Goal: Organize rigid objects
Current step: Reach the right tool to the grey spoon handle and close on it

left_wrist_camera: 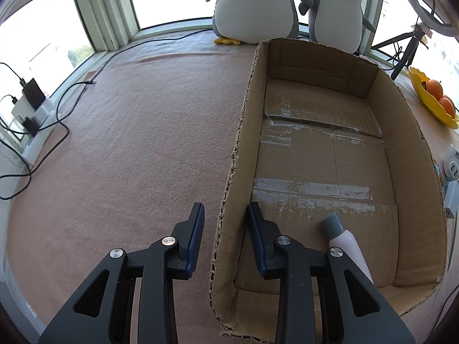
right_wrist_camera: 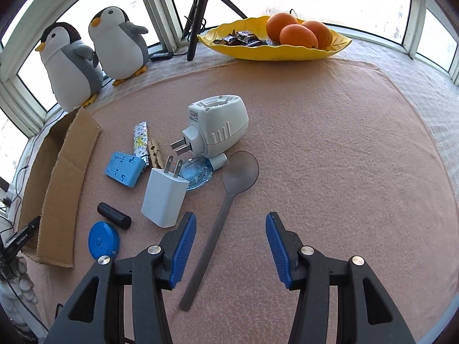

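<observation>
Left wrist view: the left gripper [left_wrist_camera: 226,215] is open and holds nothing. Its fingers straddle the left wall of the box [left_wrist_camera: 243,132]: one finger is outside over the cloth [left_wrist_camera: 143,132], the other is inside the box. The box lies open-topped on the right half of the cloth, with tape strips across its floor. One bottle [left_wrist_camera: 345,239], white with a grey cap, lies on the floor near the box's near right corner, partly hidden behind the gripper's right arm. Two penguins [left_wrist_camera: 255,3] stand at the far edge of the cloth, behind the box. A yellow dish [left_wrist_camera: 430,100] with oranges [left_wrist_camera: 434,89] sits past the box's right wall. Cables [left_wrist_camera: 61,109] and chargers lie along the left edge.

Right wrist view: the right gripper [right_wrist_camera: 231,220] is wide open and empty, held above the cloth [right_wrist_camera: 330,149]. A grey spoon [right_wrist_camera: 226,200] lies between and just ahead of the fingers, bowl pointing away, handle running back past the left finger. Left of the spoon stands a white charger [right_wrist_camera: 163,197], prongs up. Beyond it lie a large white plug-in unit [right_wrist_camera: 221,129], a clear blue disc [right_wrist_camera: 195,172], a blue block [right_wrist_camera: 124,169], a patterned wrapped stick [right_wrist_camera: 140,140] and a small wooden piece [right_wrist_camera: 155,150]. A black cylinder [right_wrist_camera: 113,215] and a blue round case [right_wrist_camera: 103,242] lie near the left finger, beside the box [right_wrist_camera: 66,177], which runs along the left edge of the cloth. The dish [right_wrist_camera: 275,48] with oranges [right_wrist_camera: 298,35] and dark wrappers sits at the far edge; the penguins [right_wrist_camera: 94,54] stand at the far left corner
</observation>
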The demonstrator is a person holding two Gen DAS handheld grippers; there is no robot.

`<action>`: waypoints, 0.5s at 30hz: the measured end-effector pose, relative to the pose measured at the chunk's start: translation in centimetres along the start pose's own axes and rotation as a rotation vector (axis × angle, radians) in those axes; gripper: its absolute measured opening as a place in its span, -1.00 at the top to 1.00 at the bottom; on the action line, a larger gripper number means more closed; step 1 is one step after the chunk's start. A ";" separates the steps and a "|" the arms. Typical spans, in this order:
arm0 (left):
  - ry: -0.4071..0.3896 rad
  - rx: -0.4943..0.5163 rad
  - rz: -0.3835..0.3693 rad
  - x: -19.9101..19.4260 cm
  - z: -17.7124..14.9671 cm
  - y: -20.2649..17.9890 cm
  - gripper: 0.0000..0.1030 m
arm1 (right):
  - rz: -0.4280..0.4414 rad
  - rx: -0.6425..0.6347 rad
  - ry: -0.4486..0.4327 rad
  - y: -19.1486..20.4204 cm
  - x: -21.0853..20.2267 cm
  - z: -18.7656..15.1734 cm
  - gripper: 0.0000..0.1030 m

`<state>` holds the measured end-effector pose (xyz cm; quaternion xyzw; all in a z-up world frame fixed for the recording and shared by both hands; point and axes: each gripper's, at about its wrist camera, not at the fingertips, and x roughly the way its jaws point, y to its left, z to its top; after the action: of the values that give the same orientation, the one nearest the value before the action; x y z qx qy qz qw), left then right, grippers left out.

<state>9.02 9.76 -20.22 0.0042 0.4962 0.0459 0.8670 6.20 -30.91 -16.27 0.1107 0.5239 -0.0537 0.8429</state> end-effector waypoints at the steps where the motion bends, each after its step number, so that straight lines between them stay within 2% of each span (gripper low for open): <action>1: 0.000 0.000 0.000 0.0 0.0 0.0 0.42 | -0.004 -0.005 0.007 0.1 0.4 0.2 0.10; 6: -0.001 -0.003 -0.002 0.0 -0.1 0.1 0.42 | -0.061 -0.053 0.034 0.8 2.1 1.2 0.15; 8: -0.001 -0.004 -0.003 0.0 -0.1 0.2 0.42 | -0.074 -0.057 0.054 0.7 2.8 1.4 0.30; 10: -0.001 -0.006 -0.003 0.0 -0.1 0.2 0.42 | -0.079 -0.057 0.074 0.6 3.4 1.5 0.35; 15: 0.001 -0.009 -0.004 0.0 -0.2 0.2 0.42 | -0.088 -0.078 0.087 0.9 4.1 1.9 0.36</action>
<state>8.88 10.00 -20.32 -0.0009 0.4965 0.0465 0.8668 9.85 -30.38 -18.98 0.0569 0.5662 -0.0653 0.8197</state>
